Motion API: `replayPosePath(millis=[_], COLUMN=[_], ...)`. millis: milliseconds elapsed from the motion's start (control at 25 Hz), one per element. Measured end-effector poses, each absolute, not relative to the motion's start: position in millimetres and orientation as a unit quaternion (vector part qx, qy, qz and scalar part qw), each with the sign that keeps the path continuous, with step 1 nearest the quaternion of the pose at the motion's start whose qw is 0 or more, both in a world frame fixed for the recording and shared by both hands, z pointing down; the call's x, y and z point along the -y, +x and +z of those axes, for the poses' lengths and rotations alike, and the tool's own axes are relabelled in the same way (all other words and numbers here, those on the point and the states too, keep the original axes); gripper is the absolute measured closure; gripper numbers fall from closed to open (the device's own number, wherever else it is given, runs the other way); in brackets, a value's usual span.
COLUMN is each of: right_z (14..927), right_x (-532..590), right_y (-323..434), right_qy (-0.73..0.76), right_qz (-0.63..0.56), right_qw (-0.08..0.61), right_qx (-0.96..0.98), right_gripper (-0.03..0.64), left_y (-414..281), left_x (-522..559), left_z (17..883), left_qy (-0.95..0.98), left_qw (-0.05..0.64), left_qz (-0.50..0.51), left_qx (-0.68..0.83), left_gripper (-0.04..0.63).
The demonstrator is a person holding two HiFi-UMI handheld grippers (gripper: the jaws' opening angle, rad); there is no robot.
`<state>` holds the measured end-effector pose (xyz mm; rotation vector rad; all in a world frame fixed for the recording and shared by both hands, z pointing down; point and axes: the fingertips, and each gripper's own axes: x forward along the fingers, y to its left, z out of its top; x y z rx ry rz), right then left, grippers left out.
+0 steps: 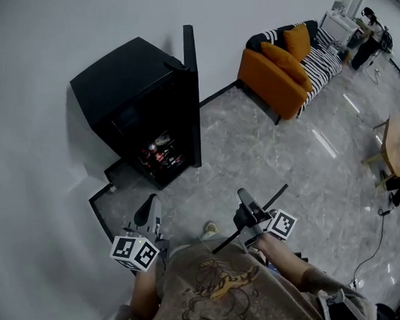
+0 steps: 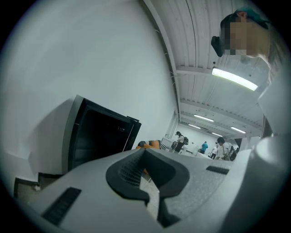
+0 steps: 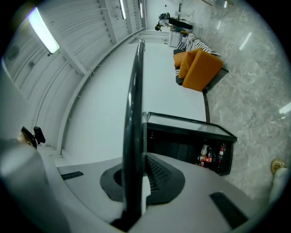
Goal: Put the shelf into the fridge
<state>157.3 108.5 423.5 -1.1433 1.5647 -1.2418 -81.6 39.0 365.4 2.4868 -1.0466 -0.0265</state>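
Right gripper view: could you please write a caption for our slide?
Right hand-held gripper shut on the shelf, open fridge ahead.

My head camera looks steeply down at the floor (image 1: 267, 159) from well back of the fridge (image 1: 144, 112). My left gripper (image 1: 151, 205) camera tilts up along its jaws toward wall (image 2: 91, 54) and ceiling (image 2: 204, 45). My right gripper (image 1: 246, 204) camera is rolled sideways, hard against the shelf (image 3: 134, 136). All three share the fridge and sofa (image 1: 285, 64).
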Motion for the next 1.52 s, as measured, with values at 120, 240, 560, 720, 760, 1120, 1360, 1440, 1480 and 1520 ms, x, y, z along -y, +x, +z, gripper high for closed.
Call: replayPosePath(millis=[120,240,560,720,760,1120,1360,1440,1480,1520], right_z=[426.6,432.2,445.6,449.5,450.6,466.2,485.0,493.3,497.8,502.3], right_x=[-91.7,-76.1,-29.0,-0.9,6.4,62.7,87.8,95.9,99.0,101.8], right_y=[162.6,160.5,139.0,128.5,126.5,113.4,112.6,111.5,111.1,110.8], right_qy=[-0.445,-0.437,-0.416,-0.403,-0.401,-0.395,-0.394,-0.394,-0.395,-0.396], right_qz=[-0.500,-0.509,-0.527,-0.529,-0.529,-0.536,-0.541,-0.546,-0.548,-0.550], right_qw=[0.398,0.396,0.402,0.401,0.402,0.410,0.422,0.427,0.428,0.428], right_qx=[-0.628,-0.627,-0.623,-0.630,-0.630,-0.624,-0.611,-0.604,-0.600,-0.597], right_gripper=[0.591,0.591,0.591,0.591,0.591,0.591,0.591,0.591,0.591,0.591], left_y=[-82.0,-91.1,-108.4,-113.0,-114.0,-116.6,-110.8,-108.8,-107.3,-105.7], left_x=[-35.6,-32.0,-12.7,9.5,15.6,64.4,80.1,85.5,87.5,89.4], left_z=[364.1,365.5,371.4,373.5,373.2,374.0,381.8,385.8,387.6,389.3], left_qy=[0.891,0.882,0.865,0.864,0.863,0.865,0.865,0.864,0.864,0.864], left_qw=[0.218,0.218,0.212,0.209,0.207,0.200,0.203,0.204,0.205,0.205], left_qz=[-0.012,-0.013,-0.023,-0.021,-0.020,-0.003,0.005,0.007,0.007,0.008], left_qx=[0.397,0.419,0.454,0.459,0.459,0.459,0.460,0.460,0.460,0.459], left_gripper=[0.592,0.592,0.592,0.592,0.592,0.592,0.592,0.592,0.592,0.592])
